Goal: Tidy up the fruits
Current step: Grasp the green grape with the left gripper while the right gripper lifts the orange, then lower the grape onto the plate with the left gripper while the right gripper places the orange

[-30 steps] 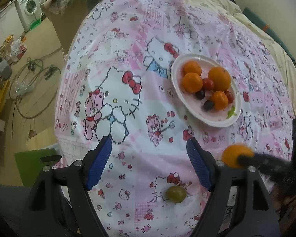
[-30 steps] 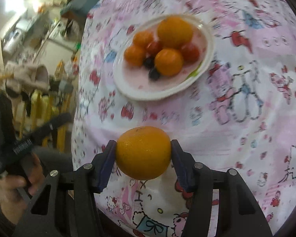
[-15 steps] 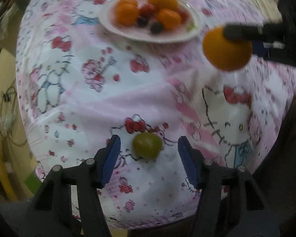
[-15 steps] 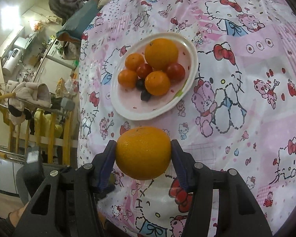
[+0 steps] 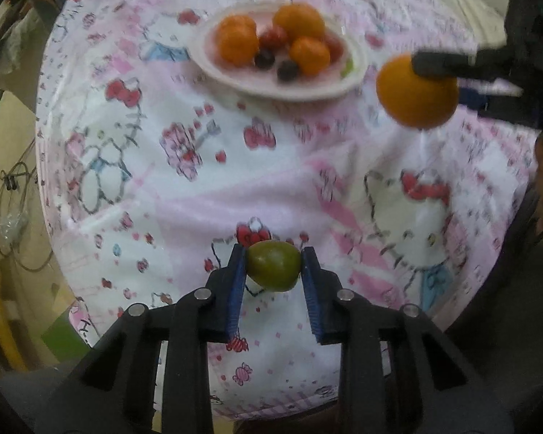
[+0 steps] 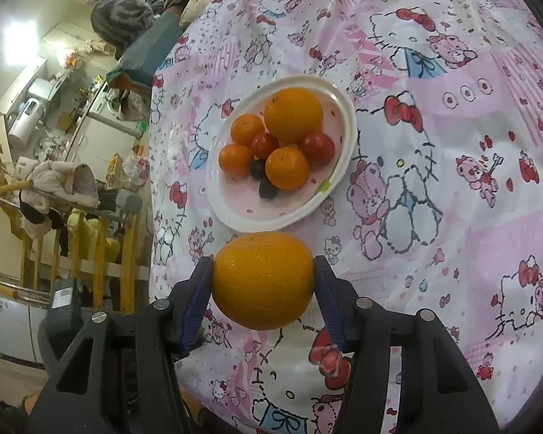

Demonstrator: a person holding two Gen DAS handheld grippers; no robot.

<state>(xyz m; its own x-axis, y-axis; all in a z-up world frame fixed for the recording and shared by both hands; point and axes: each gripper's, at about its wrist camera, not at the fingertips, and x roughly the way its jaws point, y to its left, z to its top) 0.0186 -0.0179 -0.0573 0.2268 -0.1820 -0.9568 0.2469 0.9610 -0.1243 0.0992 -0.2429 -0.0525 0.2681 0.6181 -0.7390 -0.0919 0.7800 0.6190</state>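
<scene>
The left tool [image 5: 273, 258] is closing its blue pads on a small green fruit [image 5: 273, 269], which sits between them with both pads touching its sides; the fruit lies low over the pink cartoon-cat cloth [image 5: 206, 195] that covers the worktop, and whether it still rests on the cloth cannot be told. The right tool [image 6: 263, 282] holds a large orange [image 6: 263, 280] clamped between its two pads, lifted above the cloth just short of the white plate [image 6: 235, 213] (the same orange appears at the right of the left wrist view, with one dark finger across its top).

On the plate lie a big orange [image 6: 293, 115], three smaller mandarins [image 6: 287, 168], two red tomatoes [image 6: 318, 147] and two dark grapes [image 6: 268, 190], all bunched together and touching. The plate sits well apart from the green fruit, farther across the worktop. Beyond the worktop's edge are wooden railings [image 6: 101, 249] draped with clothing.
</scene>
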